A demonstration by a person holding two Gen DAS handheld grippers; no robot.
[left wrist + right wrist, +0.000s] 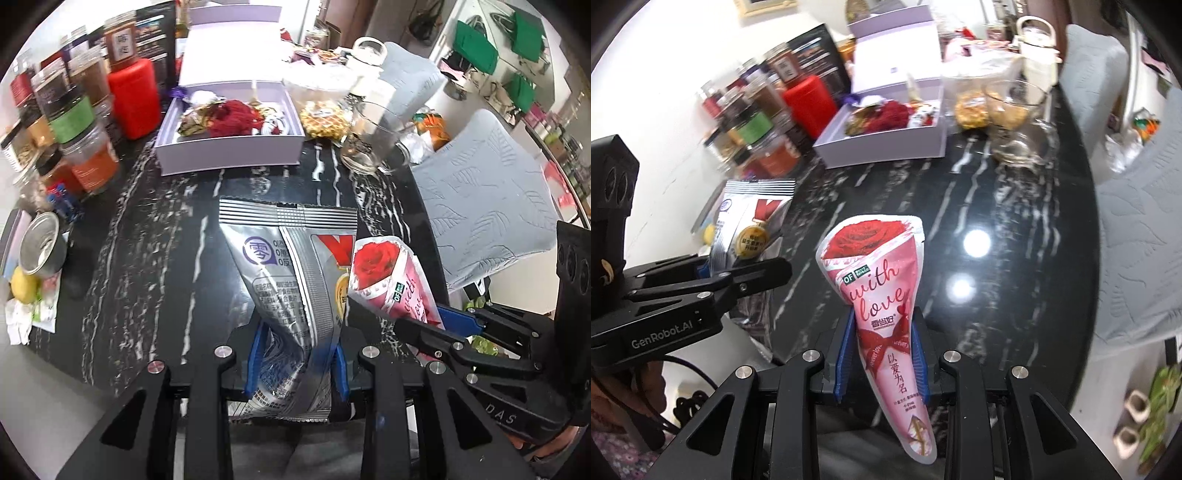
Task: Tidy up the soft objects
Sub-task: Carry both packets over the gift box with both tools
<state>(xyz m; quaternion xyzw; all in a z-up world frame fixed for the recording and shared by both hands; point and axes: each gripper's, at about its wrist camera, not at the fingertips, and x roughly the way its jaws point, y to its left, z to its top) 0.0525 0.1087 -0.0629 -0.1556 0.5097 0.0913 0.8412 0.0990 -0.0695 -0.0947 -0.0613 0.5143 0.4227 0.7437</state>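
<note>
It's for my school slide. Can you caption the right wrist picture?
Right tool grips a pink rose pouch over the black table; left tool holds a silver bag.

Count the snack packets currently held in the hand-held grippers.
2. The silver packet is clamped in the left hand-held gripper; the pink rose cone packet is clamped in the right hand-held gripper. More packets may lie in the open box.

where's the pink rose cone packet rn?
Clamped in the right hand-held gripper, the pink rose cone packet is held above the black marble table, right of the silver snack bag in the left hand-held gripper.
</note>
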